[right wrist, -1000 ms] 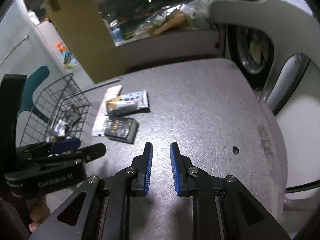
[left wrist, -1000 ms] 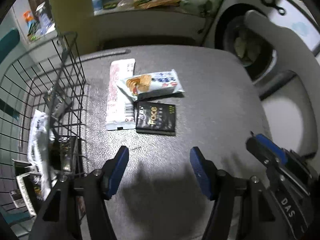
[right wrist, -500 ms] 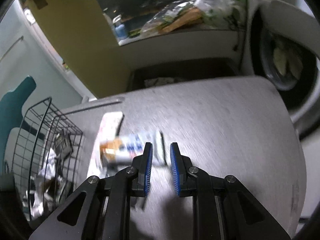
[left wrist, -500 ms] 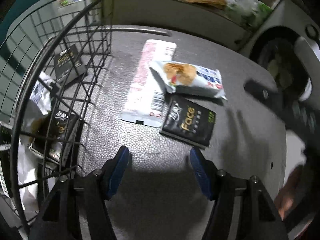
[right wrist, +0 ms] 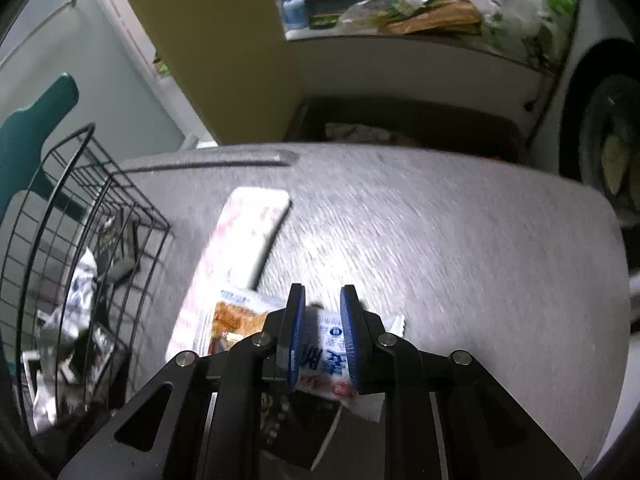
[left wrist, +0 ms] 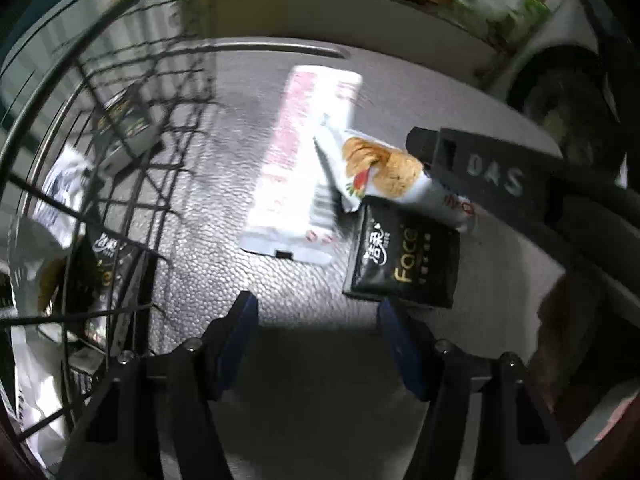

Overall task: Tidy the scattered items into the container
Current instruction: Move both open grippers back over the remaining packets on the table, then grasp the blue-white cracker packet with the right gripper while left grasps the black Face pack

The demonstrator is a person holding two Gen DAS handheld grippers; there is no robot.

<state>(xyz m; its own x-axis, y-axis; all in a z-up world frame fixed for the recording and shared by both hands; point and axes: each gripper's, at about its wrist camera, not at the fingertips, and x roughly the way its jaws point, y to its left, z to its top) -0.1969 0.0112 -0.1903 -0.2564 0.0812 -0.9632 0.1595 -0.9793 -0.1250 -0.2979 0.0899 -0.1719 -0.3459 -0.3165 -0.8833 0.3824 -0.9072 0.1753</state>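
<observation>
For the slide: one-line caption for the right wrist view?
Right claw, nearly closed, hovers over the biscuit pack on the grey table; wire basket at left.

grey table [right wrist: 460, 240] | yellow panel [right wrist: 216, 48] beyond table's far left corner | blue bottle [right wrist: 294, 10] and crumpled bags [right wrist: 432, 12] on ledge behind table | teal chair [right wrist: 32, 132] left of table

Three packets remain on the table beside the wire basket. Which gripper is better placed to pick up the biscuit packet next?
Probably the right gripper: its narrow jaws hang directly over the biscuit packet. The left gripper, open, hangs over bare table nearer the basket.
</observation>
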